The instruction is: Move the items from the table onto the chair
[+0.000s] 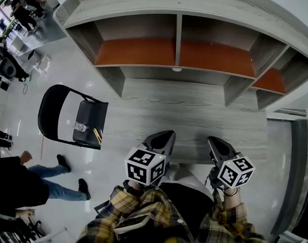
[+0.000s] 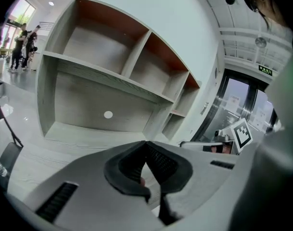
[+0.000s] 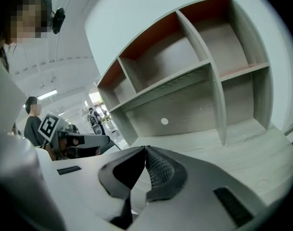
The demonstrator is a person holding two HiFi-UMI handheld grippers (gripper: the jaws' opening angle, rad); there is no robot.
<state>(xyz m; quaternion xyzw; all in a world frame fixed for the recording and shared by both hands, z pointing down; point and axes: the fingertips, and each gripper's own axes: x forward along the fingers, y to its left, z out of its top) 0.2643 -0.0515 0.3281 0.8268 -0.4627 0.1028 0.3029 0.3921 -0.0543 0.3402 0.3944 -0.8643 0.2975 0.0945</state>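
Head view: both grippers sat low-centre of frame, close to the person's body, over the near edge of the table [image 1: 194,115]. Left gripper [image 1: 165,135] had its jaws pressed together w/ nothing between them; left gripper view confirmed it, tips meeting [image 2: 146,144] against the bare grey tabletop. Right gripper [image 1: 215,142] was the same: jaws closed tip to tip, empty, per the right gripper view [image 3: 146,149].

No loose item showed on the visible part of the table or in the shelf unit [image 1: 179,39] behind it. The black chair [image 1: 46,105] stood at mid-left of the head view, well apart from the table, and its seat carried small things, incl. a yellowish stick-like item [image 1: 97,134] and a pale speckled one [image 1: 80,127]; too small to ID.

Judgement: the move looked done or nearly so, w/ the grippers between fetches. Next move would call for checking the table strip hidden under the grippers; if anything is left, open one gripper, reach down to it, grip, then carry it left to the chair seat.
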